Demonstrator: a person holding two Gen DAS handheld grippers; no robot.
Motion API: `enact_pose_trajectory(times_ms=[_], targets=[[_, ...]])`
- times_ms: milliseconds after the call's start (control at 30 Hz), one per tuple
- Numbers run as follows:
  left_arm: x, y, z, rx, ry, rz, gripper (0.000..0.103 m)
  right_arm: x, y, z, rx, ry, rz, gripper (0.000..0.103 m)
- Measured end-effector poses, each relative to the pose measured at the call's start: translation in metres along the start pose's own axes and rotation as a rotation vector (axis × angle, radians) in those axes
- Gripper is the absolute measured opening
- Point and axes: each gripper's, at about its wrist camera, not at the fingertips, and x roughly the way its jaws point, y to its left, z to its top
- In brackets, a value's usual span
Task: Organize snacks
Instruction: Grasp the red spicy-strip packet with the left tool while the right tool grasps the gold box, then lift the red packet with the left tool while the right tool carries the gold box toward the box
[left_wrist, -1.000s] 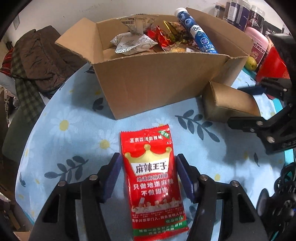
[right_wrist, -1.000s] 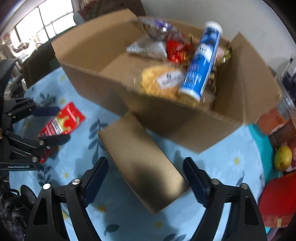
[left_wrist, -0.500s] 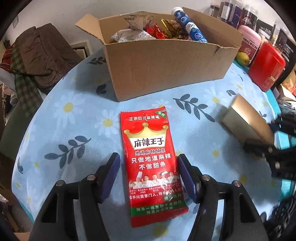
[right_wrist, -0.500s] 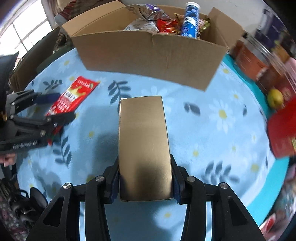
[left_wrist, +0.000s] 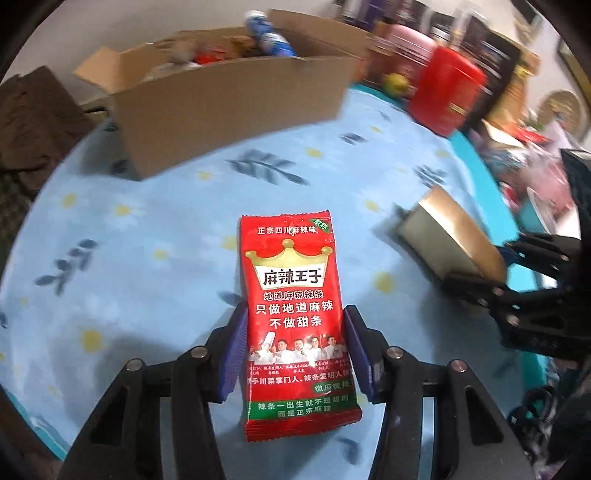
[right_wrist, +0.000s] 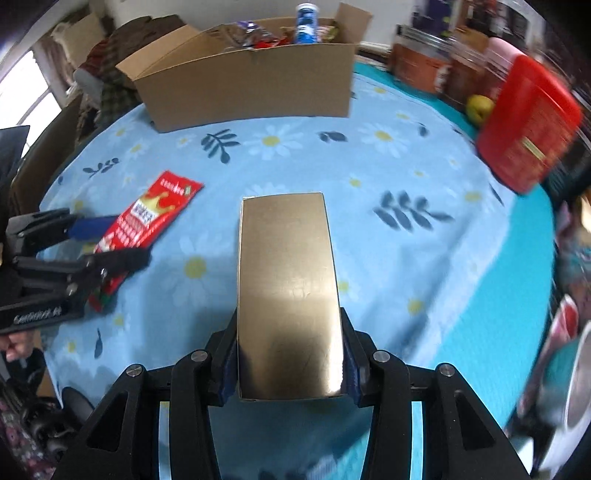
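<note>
Blue daisy-print tablecloth (right_wrist: 424, 258) lies beneath left tool (left_wrist: 293, 345) clamping red packet (left_wrist: 295, 306), right tool (right_wrist: 288, 363) clamping gold box (right_wrist: 286, 280).

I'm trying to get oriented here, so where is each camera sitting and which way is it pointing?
Left wrist: on the left gripper, looking along its fingers at the red snack packet and the cardboard box; the right gripper shows at right.
Right wrist: on the right gripper, looking over the gold box; the left gripper shows at left.
Shared: packet, gold box, cardboard box, red container.
</note>
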Motion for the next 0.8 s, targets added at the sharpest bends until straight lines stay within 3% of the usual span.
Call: enact_pose_trajectory(times_ms=[233,467,667,800], targets=[[-0.004,-0.017,-0.009,0.046,0.02,-0.012,0.05,-0.014,0.004,-0.014,0.029,-0.008,0.005,0.045],[0.002,-0.035,-0.009,0.119,0.04,0.099,0.056,-0.009,0.019,-0.016,-0.001,-0.011,-0.028,0.047],[-0.005,-0.026,-0.015,0.074,0.053,0.129,0.058,-0.006,0.022,-0.012,-0.027,-0.027,-0.048,0.058],[-0.001,-0.022,-0.014,0.051,0.056,0.156,0.078,-0.001,0.021,-0.01,-0.037,-0.03,-0.038,0.061]])
